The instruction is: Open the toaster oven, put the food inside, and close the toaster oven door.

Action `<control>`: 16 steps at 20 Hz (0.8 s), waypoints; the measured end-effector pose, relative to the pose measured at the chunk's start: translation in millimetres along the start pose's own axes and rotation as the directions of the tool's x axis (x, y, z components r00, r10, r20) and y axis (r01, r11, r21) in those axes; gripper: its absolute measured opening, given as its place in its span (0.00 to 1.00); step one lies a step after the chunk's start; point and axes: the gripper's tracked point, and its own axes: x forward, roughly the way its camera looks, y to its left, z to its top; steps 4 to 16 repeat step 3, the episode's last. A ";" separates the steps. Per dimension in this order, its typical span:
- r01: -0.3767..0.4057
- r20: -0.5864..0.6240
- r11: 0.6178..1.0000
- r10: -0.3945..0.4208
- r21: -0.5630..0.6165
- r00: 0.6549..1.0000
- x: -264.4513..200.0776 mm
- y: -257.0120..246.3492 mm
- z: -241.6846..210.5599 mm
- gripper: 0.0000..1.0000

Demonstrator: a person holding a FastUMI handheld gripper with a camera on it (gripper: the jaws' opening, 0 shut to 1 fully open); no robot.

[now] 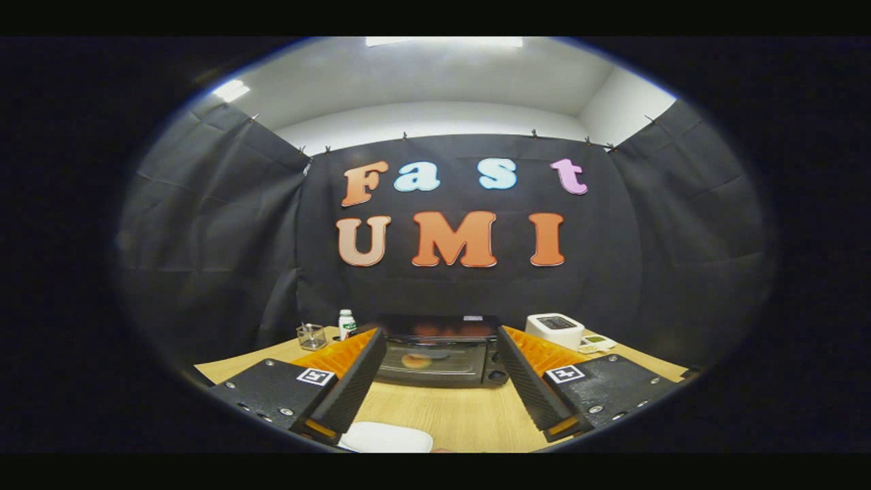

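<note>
Toaster oven straight ahead on the wooden table, beyond the fingers, door shut, something round and orange seen through the glass. Gripper held above the table, fingers wide apart, nothing between them. White toaster just right of the toaster oven. Small white bottle and clear glass cup left of the toaster oven. White plate close in front of the toaster oven, near the fingers.

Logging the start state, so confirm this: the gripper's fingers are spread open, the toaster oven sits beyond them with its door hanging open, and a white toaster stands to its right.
One thing is wrong: the gripper view shows the toaster oven with its door shut. The gripper is open, and the white toaster stands right of the oven.
</note>
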 end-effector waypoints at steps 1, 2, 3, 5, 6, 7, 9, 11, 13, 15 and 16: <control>0.016 0.015 1.000 -0.016 -0.001 1.000 -2.3 -8.7 3.1 0.97; 0.033 0.025 0.999 -0.033 0.002 0.999 -4.1 -17.2 4.6 0.97; 0.043 0.034 0.999 -0.043 0.005 0.999 -6.3 -23.9 4.4 0.97; 0.043 0.034 0.999 -0.043 0.005 0.999 -6.3 -23.9 4.4 0.97; 0.043 0.034 0.999 -0.043 0.005 0.999 -6.3 -23.9 4.4 0.97; 0.043 0.034 0.999 -0.043 0.005 0.999 -6.3 -23.9 4.4 0.97; 0.043 0.034 0.999 -0.043 0.005 0.999 -6.3 -23.9 4.4 0.97; 0.043 0.034 0.999 -0.043 0.005 0.999 -6.3 -23.9 4.4 0.97; 0.043 0.034 0.999 -0.043 0.005 0.999 -6.3 -23.9 4.4 0.97; 0.043 0.034 0.999 -0.043 0.005 0.999 -6.3 -23.9 4.4 0.97; 0.043 0.034 0.999 -0.043 0.005 0.999 -6.3 -23.9 4.4 0.97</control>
